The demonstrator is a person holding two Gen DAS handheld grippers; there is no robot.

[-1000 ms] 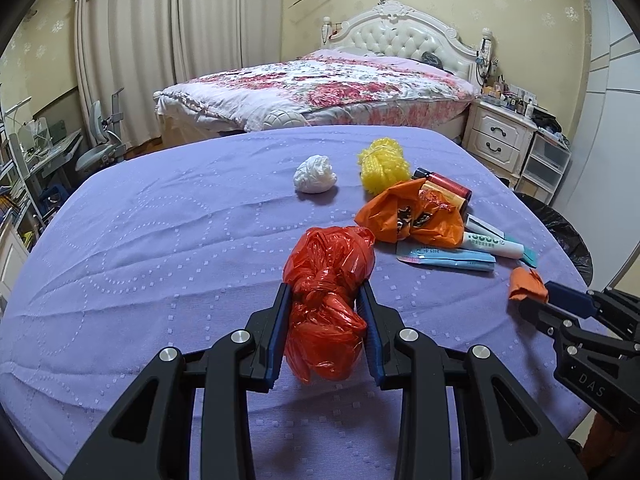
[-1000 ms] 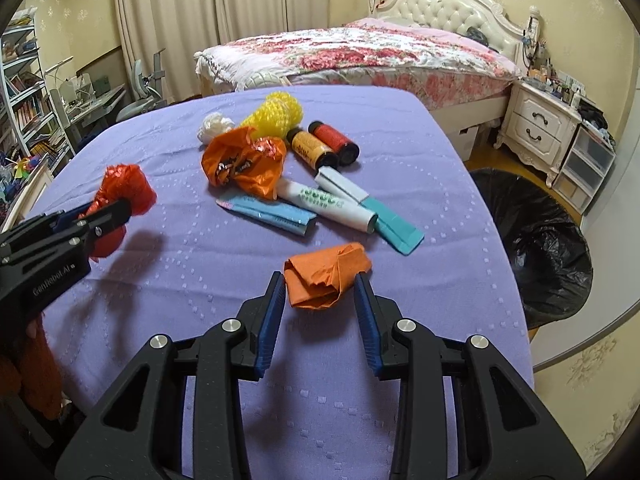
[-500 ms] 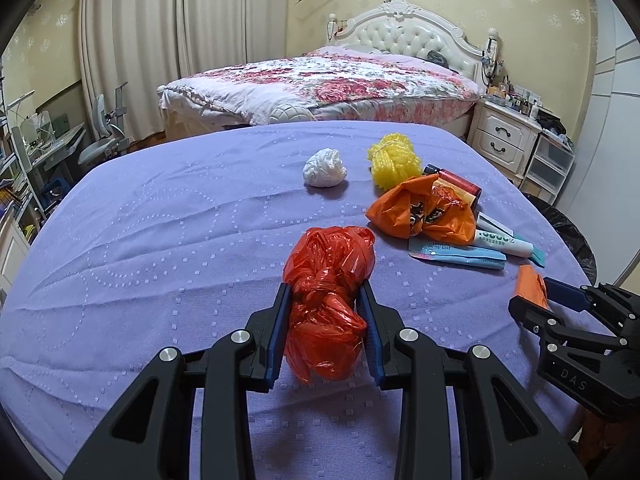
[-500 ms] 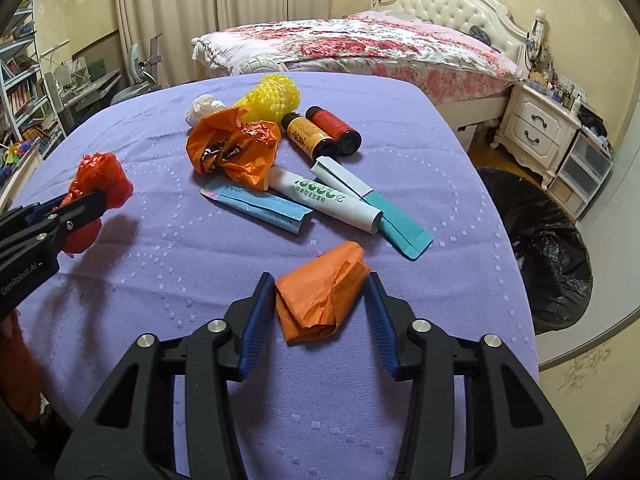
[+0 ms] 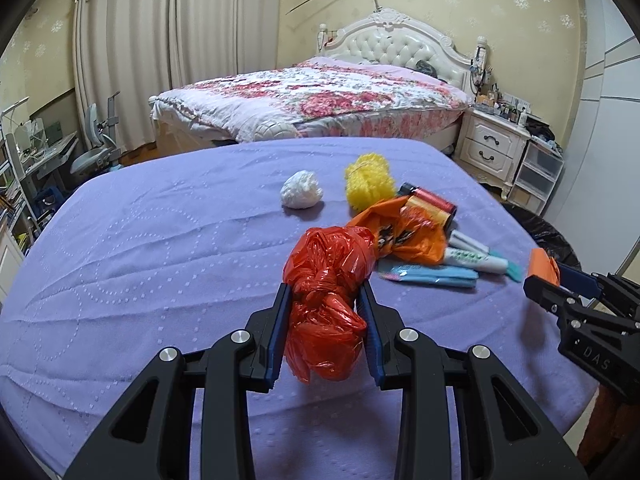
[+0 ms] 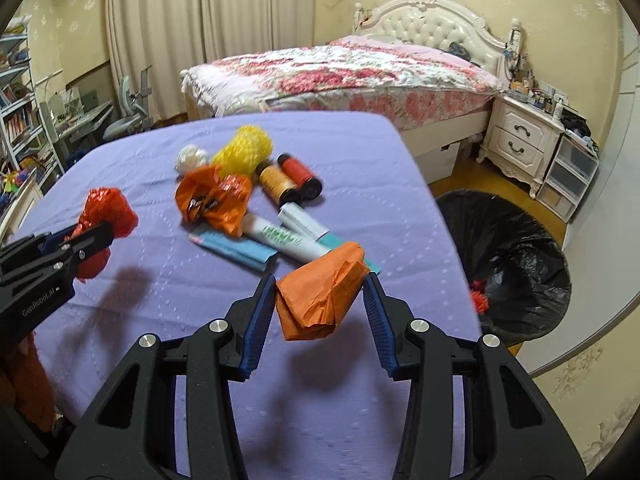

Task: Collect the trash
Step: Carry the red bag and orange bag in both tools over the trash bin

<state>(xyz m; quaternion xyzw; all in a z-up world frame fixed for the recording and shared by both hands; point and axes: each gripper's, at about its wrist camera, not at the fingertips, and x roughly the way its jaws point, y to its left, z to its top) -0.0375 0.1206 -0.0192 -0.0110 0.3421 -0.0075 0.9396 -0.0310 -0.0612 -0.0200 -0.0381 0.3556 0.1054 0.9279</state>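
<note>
Two wads of trash now carried clear of the bench.

Orange paper wad (image 6: pixel 322 290), flat a second ago, is lifted, right gripper (image 6: pixel 320 312) fingers clamped on it; red bag (image 5: pixel 326 300) is kept pinched by left gripper (image 5: pixel 324 332). Black bin (image 6: pixel 508 256) comes next, probably.

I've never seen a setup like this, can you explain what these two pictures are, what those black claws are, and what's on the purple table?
No robot here: a person holds a two-finger gripper in each hand, with a camera on each looking along its fingers. One picture is from the left gripper, shut on a crumpled red plastic bag. The other is from the right gripper, holding an orange paper wad above the purple tablecloth. On the cloth lie an orange bag, yellow netting, a white wad, tubes and two small bottles. A black-lined trash bin stands beside the table.
</note>
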